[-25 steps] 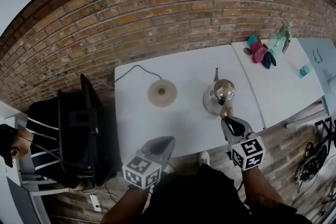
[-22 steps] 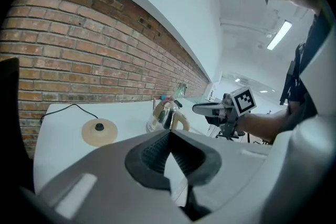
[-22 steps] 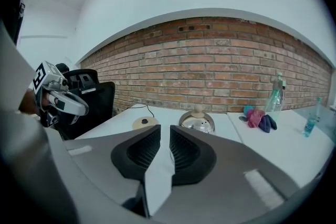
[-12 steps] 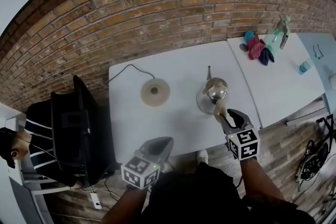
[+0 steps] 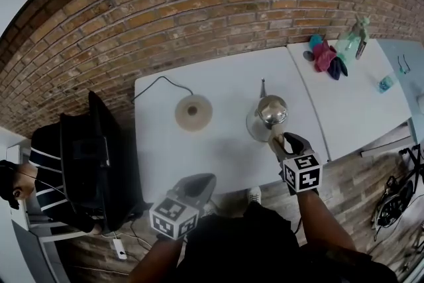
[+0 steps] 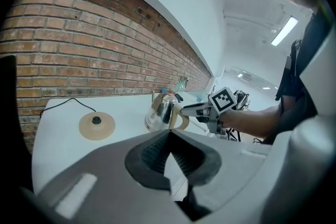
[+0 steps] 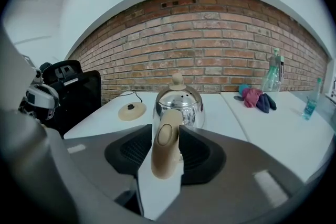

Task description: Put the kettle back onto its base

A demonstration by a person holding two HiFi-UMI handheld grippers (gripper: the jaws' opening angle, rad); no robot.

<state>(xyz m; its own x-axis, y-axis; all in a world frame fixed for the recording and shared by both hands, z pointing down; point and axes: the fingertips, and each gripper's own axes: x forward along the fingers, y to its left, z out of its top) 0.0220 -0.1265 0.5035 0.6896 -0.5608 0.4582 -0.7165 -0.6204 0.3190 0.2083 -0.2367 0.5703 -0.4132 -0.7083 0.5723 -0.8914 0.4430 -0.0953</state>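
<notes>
Kettle (image 5: 268, 117) stands on the white table (image 5: 218, 156), off its base (image 5: 193, 112), which lies at the kettle's 9 o'clock. Right gripper (image 5: 281, 140), its jaws just opened, straddles the handle (image 7: 167, 149) unclamped; left gripper (image 5: 207, 179) is closed and empty. Risk: a shallow or off-centre bite lets the kettle swing and tip.

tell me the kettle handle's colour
Kettle handle is beige; right gripper view shows it best.

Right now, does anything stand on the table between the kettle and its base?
Nothing visible does. In the head view the kettle stands right of its base on the white table, with only bare tabletop between them. The base's cord leads away on the far side, out of that path.
</notes>
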